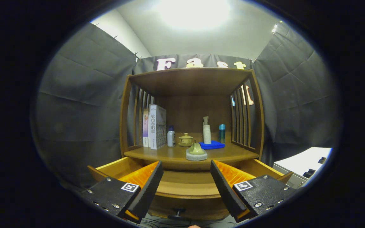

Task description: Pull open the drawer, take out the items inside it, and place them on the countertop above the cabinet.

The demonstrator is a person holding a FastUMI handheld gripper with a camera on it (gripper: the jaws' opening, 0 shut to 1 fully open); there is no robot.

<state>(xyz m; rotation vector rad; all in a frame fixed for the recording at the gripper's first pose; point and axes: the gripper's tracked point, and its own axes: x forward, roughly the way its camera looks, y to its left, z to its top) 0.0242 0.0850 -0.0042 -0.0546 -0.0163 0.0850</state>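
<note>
gripper (186, 183) fingers spread wide apart, holding nothing, poised above the pulled-out drawer (187, 186); its knob (178, 211) sits low between the fingers. drawer interior looks bare wood where visible. on the countertop (227, 155) just beyond the fingers: a green item on a grey pad (196, 151) near the front edge. behind it a blue cloth (212, 145), pump bottle (206, 130), small lidded pot (185, 139), books (155, 126).

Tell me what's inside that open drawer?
The drawer shows a bare wooden bottom between the open tool's fingers; those fingers cover both its ends.
</note>
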